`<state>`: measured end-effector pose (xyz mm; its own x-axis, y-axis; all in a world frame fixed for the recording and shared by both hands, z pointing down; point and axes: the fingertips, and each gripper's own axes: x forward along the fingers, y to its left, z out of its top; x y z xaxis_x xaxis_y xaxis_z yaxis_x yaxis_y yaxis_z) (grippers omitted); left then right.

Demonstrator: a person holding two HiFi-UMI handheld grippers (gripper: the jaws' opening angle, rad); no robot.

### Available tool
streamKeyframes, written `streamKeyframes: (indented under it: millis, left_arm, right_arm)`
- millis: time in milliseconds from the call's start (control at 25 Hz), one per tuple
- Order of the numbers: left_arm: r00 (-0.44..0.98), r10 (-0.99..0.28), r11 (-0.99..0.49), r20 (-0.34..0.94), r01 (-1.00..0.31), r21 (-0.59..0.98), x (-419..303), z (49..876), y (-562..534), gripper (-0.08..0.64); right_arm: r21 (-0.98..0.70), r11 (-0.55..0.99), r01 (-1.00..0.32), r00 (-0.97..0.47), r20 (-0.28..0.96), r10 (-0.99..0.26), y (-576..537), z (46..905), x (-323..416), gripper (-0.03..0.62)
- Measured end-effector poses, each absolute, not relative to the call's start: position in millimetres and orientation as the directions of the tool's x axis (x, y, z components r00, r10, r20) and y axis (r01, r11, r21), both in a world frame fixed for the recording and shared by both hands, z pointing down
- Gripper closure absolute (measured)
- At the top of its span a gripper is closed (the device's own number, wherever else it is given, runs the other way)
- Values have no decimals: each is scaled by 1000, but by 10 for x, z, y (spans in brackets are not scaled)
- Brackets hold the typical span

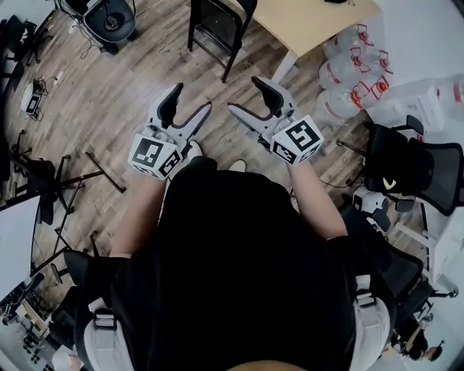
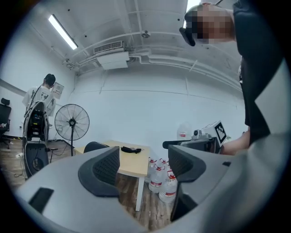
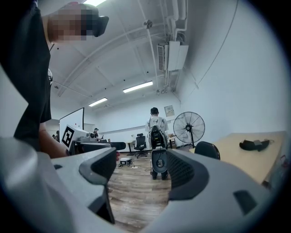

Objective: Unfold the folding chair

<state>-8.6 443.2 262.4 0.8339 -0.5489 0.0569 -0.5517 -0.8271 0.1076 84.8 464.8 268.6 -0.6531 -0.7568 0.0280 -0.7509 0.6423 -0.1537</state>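
A black folding chair [image 1: 217,29] stands on the wooden floor at the top of the head view, against the light wood table [image 1: 312,22]. Its dark back shows in the left gripper view [image 2: 95,146] and the right gripper view [image 3: 207,149]. My left gripper [image 1: 190,101] and right gripper [image 1: 245,96] are held side by side in front of my body, well short of the chair. Both are open and hold nothing, as the left gripper [image 2: 143,166] and right gripper [image 3: 141,170] show in their own views.
Several large water bottles [image 1: 348,65] sit right of the table. A floor fan [image 1: 109,18] stands at the top left and a black stand [image 1: 72,177] lies at the left. Office chairs [image 1: 413,167] crowd the right. A person [image 3: 157,123] stands far back.
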Motion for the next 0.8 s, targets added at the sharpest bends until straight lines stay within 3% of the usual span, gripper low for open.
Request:
streamKeyframes:
  millis: [800]
  left_arm:
    - [872,-487,-861,53,-489,137,-7,2722,3090,258]
  right_arm:
    - [-147,628,-764,-643,101,-759,3288,2821,797,244]
